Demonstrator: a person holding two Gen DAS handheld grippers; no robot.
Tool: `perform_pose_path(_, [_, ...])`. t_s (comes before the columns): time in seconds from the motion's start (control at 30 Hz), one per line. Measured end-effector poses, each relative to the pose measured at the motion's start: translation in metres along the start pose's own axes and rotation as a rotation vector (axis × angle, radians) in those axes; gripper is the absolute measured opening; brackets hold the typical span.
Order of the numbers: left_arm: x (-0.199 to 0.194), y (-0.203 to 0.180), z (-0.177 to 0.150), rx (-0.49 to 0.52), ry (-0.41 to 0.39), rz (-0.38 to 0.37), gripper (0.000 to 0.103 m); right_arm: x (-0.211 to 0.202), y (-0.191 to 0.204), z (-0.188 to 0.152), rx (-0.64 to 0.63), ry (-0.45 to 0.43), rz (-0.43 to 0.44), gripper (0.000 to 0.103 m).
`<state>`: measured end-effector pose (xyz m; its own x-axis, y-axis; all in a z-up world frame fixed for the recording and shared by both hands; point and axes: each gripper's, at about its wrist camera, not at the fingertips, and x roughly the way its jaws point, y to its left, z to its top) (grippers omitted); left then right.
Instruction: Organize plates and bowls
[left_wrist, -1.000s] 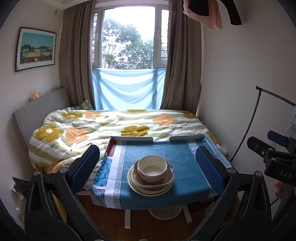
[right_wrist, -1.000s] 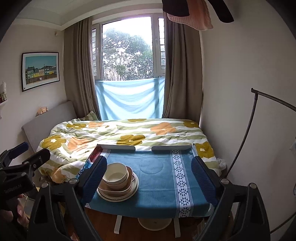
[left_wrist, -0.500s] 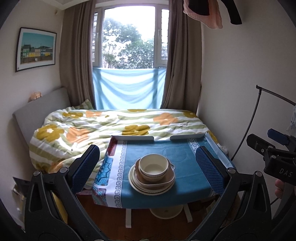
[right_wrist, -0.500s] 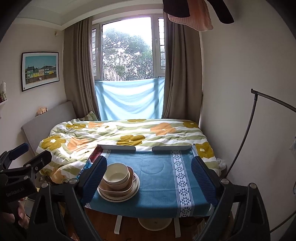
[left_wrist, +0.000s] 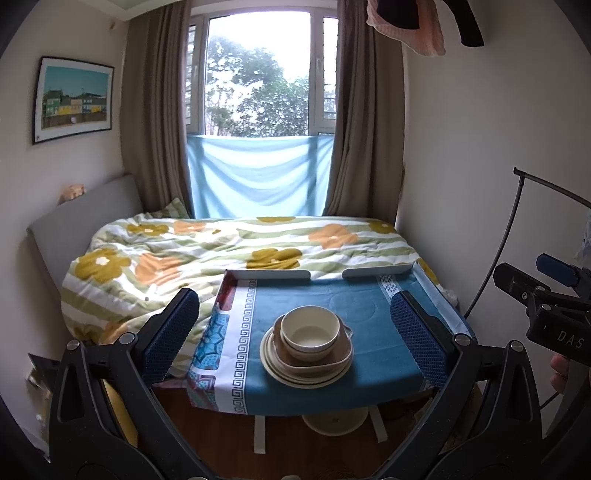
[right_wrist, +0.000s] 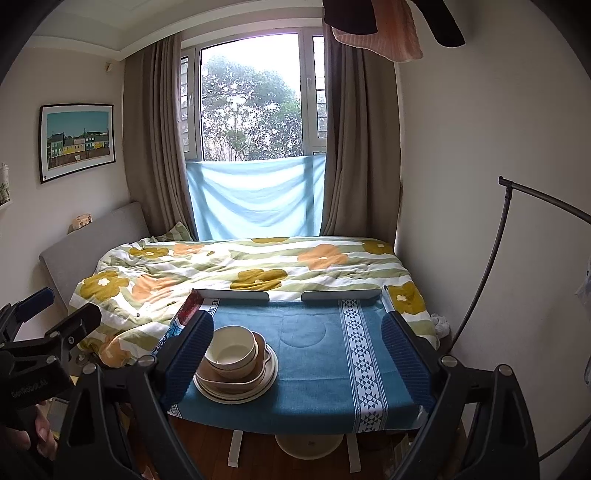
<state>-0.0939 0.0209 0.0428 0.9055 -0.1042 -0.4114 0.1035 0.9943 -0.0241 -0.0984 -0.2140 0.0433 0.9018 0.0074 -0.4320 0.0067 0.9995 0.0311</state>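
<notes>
A cream bowl (left_wrist: 309, 332) is stacked on a brown dish (left_wrist: 314, 360) and cream plates (left_wrist: 275, 363), on the blue cloth of a small table (left_wrist: 369, 373) before the bed (left_wrist: 229, 254). The left gripper (left_wrist: 295, 332) and the right gripper (right_wrist: 295, 354) are held spread wide, apart from the stack, with nothing gripped.
</notes>
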Motion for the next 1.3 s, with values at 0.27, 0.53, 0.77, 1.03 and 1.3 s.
perform_pose_path(0.27, [0.0004, -0.0003, 0.0000, -0.002, 0.001, 0.005, 0.103, 0.0007, -0.0008, 0.0004, 0.000, -0.002, 0.000, 0.090])
perform_pose_path(0.53, [0.0004, 0.0011, 0.0016, -0.002, 0.002, 0.008, 0.103, 0.0027, -0.0028, 0.0015, 0.000, 0.002, -0.001, 0.090])
perform_pose_path(0.77, [-0.0001, 0.0031, 0.0022, -0.007, 0.000, 0.009, 0.103, 0.0027, -0.0025, 0.0018, 0.002, 0.003, -0.004, 0.090])
perform_pose_path(1.03, [0.0009, 0.0059, 0.0017, -0.018, 0.008, 0.011, 0.103, 0.0056, -0.0036, 0.0050, 0.000, 0.000, -0.001, 0.090])
perform_pose_path(1.3, [-0.0019, 0.0046, 0.0027, -0.008, -0.019, 0.062, 0.103, 0.0062, -0.0030, 0.0052, -0.001, 0.003, -0.002, 0.090])
